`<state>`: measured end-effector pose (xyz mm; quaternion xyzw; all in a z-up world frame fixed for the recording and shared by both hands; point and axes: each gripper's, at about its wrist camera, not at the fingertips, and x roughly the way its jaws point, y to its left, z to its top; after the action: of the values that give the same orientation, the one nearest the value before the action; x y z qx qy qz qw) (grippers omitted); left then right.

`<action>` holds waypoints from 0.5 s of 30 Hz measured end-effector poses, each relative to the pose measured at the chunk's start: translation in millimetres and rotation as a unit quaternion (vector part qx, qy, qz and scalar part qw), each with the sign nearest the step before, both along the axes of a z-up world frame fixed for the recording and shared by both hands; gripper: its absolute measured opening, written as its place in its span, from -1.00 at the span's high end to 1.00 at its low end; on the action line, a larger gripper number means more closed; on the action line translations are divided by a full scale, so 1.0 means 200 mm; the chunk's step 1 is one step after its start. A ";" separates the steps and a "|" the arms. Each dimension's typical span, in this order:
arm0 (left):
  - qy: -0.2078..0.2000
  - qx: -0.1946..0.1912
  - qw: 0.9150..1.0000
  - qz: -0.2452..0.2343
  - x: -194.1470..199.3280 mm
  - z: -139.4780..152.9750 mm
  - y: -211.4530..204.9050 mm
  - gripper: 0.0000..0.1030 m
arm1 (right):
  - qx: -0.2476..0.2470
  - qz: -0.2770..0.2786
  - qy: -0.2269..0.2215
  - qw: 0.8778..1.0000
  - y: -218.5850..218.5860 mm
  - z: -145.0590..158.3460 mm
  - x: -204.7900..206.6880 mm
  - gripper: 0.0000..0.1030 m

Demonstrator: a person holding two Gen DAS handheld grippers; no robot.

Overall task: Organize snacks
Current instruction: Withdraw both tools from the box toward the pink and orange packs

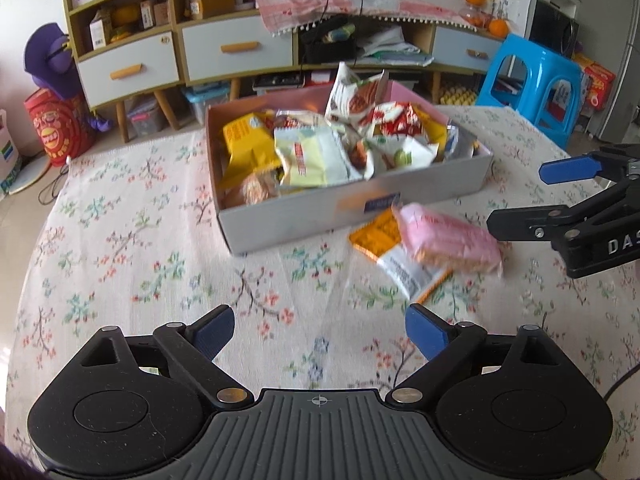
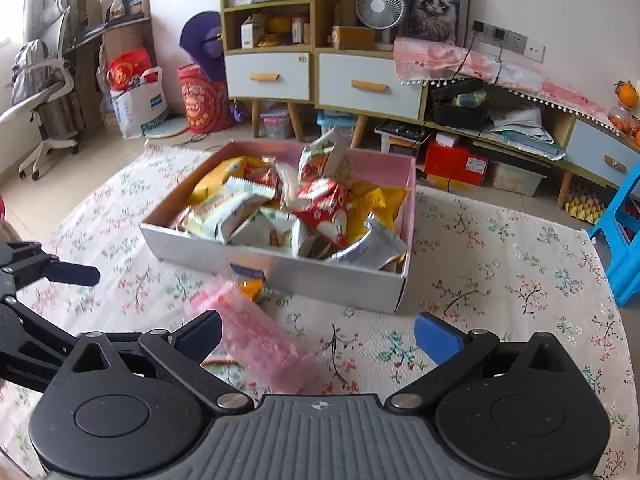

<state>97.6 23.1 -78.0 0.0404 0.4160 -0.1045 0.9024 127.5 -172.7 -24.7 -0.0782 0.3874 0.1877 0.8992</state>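
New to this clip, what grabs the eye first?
The open cardboard box heaped with snack packets sits mid-table on the floral tablecloth. Just outside its front wall lie a pink wafer pack and an orange snack packet, not yet boxed. Both the left gripper and right gripper hover open and empty.

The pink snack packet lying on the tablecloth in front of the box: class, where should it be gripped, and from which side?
Grip the pink snack packet across its short width near the middle, coming from above. It lies flat and long on the tablecloth, partly over an orange packet, so its long sides look the easiest to reach. The right hand-held gripper is open and nearest.
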 end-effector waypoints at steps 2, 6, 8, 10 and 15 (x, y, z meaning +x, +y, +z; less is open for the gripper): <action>0.006 0.002 1.000 0.001 -0.01 -0.01 0.00 -0.82 | -0.009 0.011 0.003 1.000 0.01 -0.02 0.00 -0.80; 0.008 0.008 1.000 0.001 -0.03 -0.02 0.00 -0.82 | -0.022 0.054 0.020 0.998 0.06 -0.08 0.00 -0.80; 0.009 0.008 1.000 0.001 -0.04 -0.02 0.00 -0.82 | -0.030 0.079 0.030 0.996 0.09 -0.10 0.01 -0.78; 0.012 0.007 1.000 0.001 -0.04 -0.03 0.00 -0.82 | -0.045 0.091 0.027 0.994 0.12 -0.13 0.00 -0.74; 0.017 0.011 1.000 0.000 -0.03 -0.04 0.00 -0.82 | -0.062 0.109 0.030 0.992 0.17 -0.16 0.02 -0.55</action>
<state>91.5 23.1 -86.5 0.0485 0.4320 -0.1005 0.8949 131.6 -138.0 -56.3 -0.1699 0.4145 0.2630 0.8545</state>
